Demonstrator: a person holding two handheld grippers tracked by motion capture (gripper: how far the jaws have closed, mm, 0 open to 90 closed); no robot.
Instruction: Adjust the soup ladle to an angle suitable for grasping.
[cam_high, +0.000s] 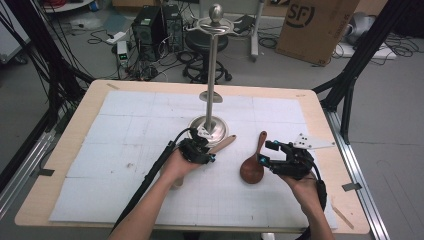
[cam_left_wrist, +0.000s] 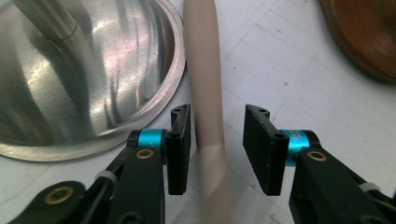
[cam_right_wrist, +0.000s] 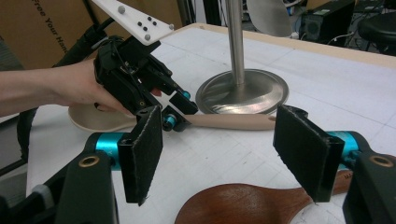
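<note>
Left gripper (cam_left_wrist: 217, 149) sits low at the foot of the steel stand (cam_high: 210, 95), jaws straddling the handle of the pale wooden spoon (cam_left_wrist: 205, 93). In the left gripper view one pad is touching or nearly touching the handle and the other shows a clear gap, so the jaws are narrowed but not yet clamped. The pale spoon lies flat on the white mat (cam_high: 125, 130), its handle running along the rim of the stand's round base, tip just beside it, bowl end toward the person's side under the left hand (cam_high: 176, 165).

Right gripper (cam_right_wrist: 219, 149) hovers with jaws apart and nothing between the pads, right of the stand base, over the dark wooden spoon (cam_high: 252, 165). That spoon lies on the mat near the base, bowl toward the person, handle pointing away.

Step in hand looks like the grasp on the pale spoon's handle. Next move probably calls for closing the remaining gap, centring the handle so it doesn't roll, then lifting clear of the base rim before going up the stand. Slip risk seems real: round, smooth handle.
</note>
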